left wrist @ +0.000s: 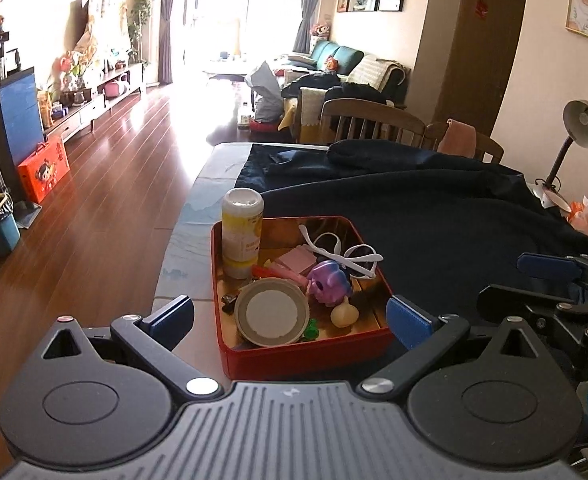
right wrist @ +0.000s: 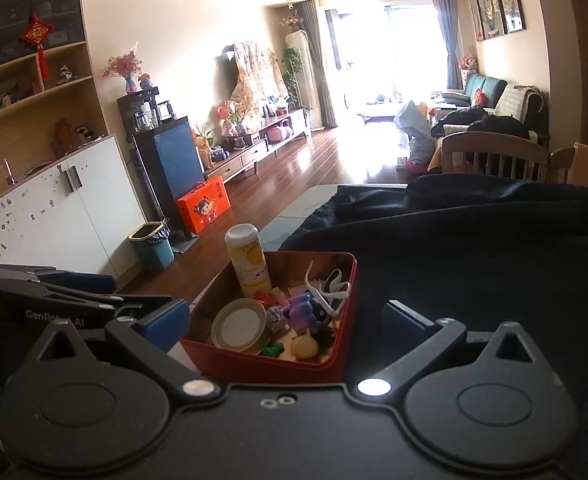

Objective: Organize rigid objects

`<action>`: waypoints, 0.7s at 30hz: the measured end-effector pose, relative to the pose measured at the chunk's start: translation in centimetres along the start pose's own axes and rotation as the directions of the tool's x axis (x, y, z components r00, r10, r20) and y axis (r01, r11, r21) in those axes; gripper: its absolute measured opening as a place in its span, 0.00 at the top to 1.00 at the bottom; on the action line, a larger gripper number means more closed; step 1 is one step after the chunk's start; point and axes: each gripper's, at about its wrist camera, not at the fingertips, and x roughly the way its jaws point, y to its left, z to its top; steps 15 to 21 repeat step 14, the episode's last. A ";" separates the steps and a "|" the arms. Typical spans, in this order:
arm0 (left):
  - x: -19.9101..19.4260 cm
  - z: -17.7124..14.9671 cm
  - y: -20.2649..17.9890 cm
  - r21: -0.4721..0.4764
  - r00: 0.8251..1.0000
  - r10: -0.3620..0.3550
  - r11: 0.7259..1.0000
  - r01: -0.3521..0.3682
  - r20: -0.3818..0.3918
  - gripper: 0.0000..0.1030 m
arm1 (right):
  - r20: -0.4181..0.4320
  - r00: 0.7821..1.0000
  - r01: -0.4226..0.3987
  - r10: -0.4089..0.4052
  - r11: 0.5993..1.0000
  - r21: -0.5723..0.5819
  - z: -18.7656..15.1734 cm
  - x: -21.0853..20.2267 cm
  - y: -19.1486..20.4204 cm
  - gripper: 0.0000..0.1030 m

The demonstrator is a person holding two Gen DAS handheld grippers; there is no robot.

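Note:
A red square tin (left wrist: 294, 360) (right wrist: 269, 364) sits on a table under a dark cloth. It holds an upright yellow-and-white bottle (left wrist: 242, 232) (right wrist: 249, 260), a round grey lid (left wrist: 271, 312) (right wrist: 239, 324), a purple toy (left wrist: 330, 282) (right wrist: 304, 312), white glasses (left wrist: 346, 254) (right wrist: 334, 284), a pink block (left wrist: 296, 260), a cream garlic-shaped piece (left wrist: 344, 314) (right wrist: 305, 347) and a small green piece (left wrist: 312, 330) (right wrist: 271, 350). My left gripper (left wrist: 291, 318) is open and empty, just before the tin. My right gripper (right wrist: 289, 322) is open and empty, close to the tin's near corner.
The dark cloth (left wrist: 434, 216) (right wrist: 474, 248) covers most of the table; the pale tabletop (left wrist: 197, 220) shows at the left edge. A desk lamp (left wrist: 578, 128) stands at the far right. Wooden chairs (left wrist: 370, 120) stand behind the table. The right gripper shows at the left view's right edge (left wrist: 554, 280).

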 end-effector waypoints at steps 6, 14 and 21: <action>0.1 -0.2 -0.7 0.022 1.000 0.000 1.000 0.000 -0.008 0.00 | 0.000 1.000 0.001 -0.001 1.000 0.000 -0.2 -0.2 0.1 0.00; 0.6 -0.1 -1.2 0.022 0.999 -0.028 0.999 0.029 -0.025 0.00 | -0.006 1.000 0.014 -0.014 1.000 0.011 -0.4 -0.7 -0.5 0.00; 0.6 -0.1 -1.2 0.022 0.999 -0.028 0.999 0.029 -0.025 0.00 | -0.006 1.000 0.014 -0.014 1.000 0.011 -0.4 -0.7 -0.5 0.00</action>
